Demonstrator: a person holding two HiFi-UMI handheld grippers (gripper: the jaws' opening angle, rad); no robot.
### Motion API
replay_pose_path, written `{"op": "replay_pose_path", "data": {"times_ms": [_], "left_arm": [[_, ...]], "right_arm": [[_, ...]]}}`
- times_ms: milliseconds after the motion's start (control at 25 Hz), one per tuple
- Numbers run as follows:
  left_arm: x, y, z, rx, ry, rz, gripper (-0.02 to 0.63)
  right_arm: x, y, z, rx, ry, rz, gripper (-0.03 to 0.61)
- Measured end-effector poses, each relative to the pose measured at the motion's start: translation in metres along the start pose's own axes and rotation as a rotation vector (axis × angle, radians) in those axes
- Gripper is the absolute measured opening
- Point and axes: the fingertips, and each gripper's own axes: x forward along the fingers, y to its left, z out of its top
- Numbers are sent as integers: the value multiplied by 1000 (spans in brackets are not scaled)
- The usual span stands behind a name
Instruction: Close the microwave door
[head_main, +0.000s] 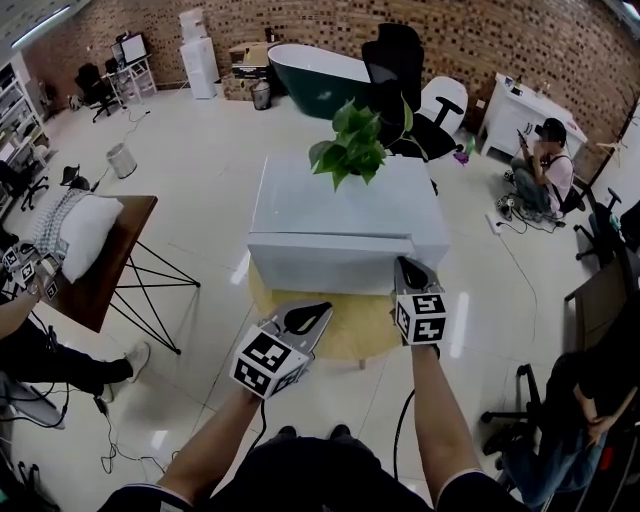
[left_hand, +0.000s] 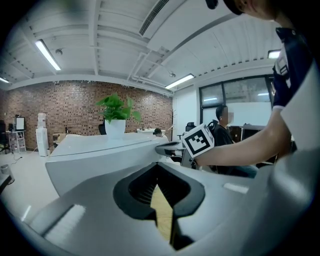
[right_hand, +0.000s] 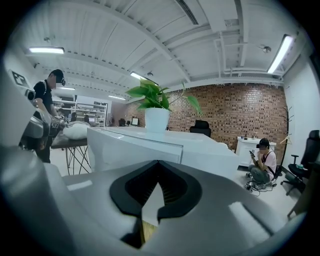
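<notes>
Right gripper (head_main: 408, 268) has its jaws pressed together with nothing between them, and its tip is at the front face of the microwave (head_main: 340, 215), close to the vertical seam on the right part of that face. Whether the tip really touches the face cannot be told. Left gripper (head_main: 318, 312) is also closed and empty. It hangs in front of the microwave, lower and more to the left, apart from it, above the round wooden table (head_main: 345, 335) that carries the microwave.

The microwave stands in the middle of the room with a potted plant (head_main: 352, 145) on its top. Its long axis runs from left to right across the head view, and its front, with the door (head_main: 330, 262), points toward the person. The door covers the left and middle part of the front. It looks almost flush with the body, but a small step at the seam in the right gripper view suggests it may not be fully latched.

The step in hand seems to be the last push on the door. The next move probably calls for a short, straight press of the closed right jaws against the door's free edge, directed into the microwave, while the left gripper keeps away.
</notes>
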Motion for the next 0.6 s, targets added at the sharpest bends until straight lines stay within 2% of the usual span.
{"op": "replay_pose_path", "data": {"times_ms": [240,600], "left_arm": [[0,-2,-7,-18,18,1,12],[-16,13,-14,-58,6,49,12]], "right_arm": [[6,-2,1,23,21,6,2],[16,-7,4,13,48,-11,2]]}}
